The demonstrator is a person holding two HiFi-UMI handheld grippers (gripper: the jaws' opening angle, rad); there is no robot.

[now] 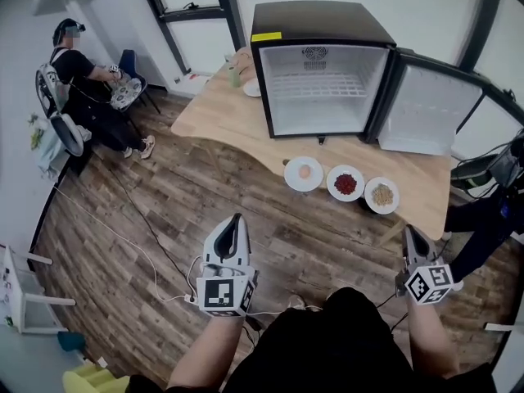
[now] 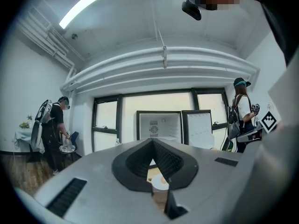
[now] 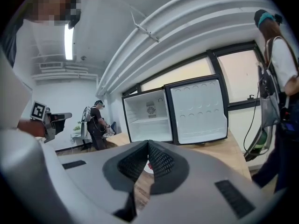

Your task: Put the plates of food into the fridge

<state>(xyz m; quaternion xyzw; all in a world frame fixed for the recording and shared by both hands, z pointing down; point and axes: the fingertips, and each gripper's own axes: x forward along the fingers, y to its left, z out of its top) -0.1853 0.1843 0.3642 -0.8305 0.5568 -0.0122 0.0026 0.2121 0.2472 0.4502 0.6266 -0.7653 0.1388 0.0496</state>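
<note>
A small black fridge [image 1: 323, 64] stands open on the wooden table [image 1: 213, 113], its door [image 1: 430, 109] swung to the right and its shelves empty. In front of it three white plates lie in a row: one with a pale egg-like food [image 1: 304, 173], one with red food [image 1: 345, 183], one with tan food [image 1: 382, 195]. My left gripper [image 1: 237, 218] hovers over the floor short of the table, shut and holding nothing. My right gripper [image 1: 408, 232] is shut and empty too, near the table's front right. Past the left jaws [image 2: 152, 143] and the right jaws [image 3: 148, 143], the fridge [image 2: 158, 125] [image 3: 148, 115] shows ahead.
A person [image 1: 82, 80] sits at the back left and another stands at the right [image 1: 491, 211]. A green bottle [image 1: 235, 76] and a small plate [image 1: 252, 88] sit left of the fridge. A cable [image 1: 139, 244] trails over the wooden floor; a white stool [image 1: 20, 293] stands at the left.
</note>
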